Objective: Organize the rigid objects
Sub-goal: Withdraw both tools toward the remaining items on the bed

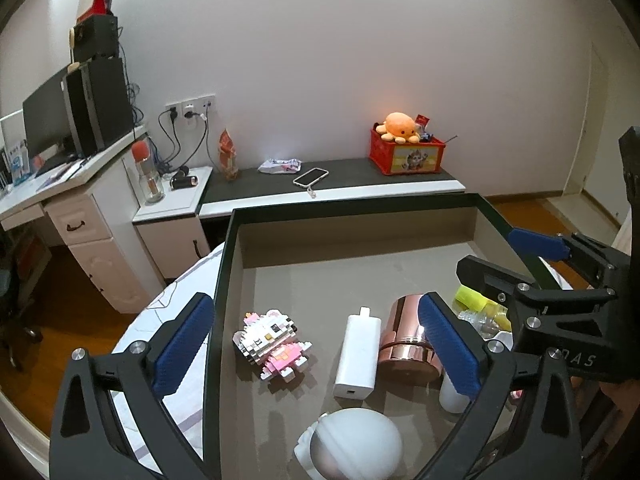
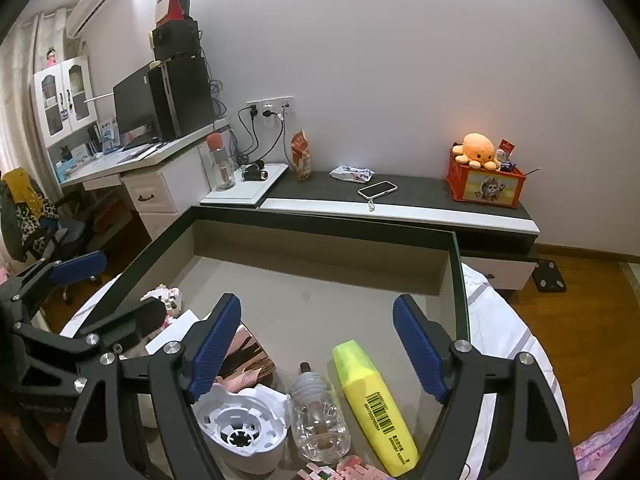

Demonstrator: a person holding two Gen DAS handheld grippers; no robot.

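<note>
Phone (image 1: 311,177), orange plush octopus (image 1: 400,124) (on crate (image 1: 406,155))

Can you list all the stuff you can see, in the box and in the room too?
tray: 1, grey with dark rim, near
block cat: 1, white and pink, tray's left
charger: 1, white, beside the cat
tin: 1, rose gold, right of charger
white ball: 1, tray's front
highlighter: 1, yellow, tray's right
small bottle: 1, clear, left of highlighter
white cap: 1, left of bottle
phone: 1, white-edged, on bench
crate: 1, red, bench's right end
octopus: 1, orange, on crate
monitor: 1, black, on desk
left gripper: black with blue pads, open
right gripper: black with blue pads, open
</note>
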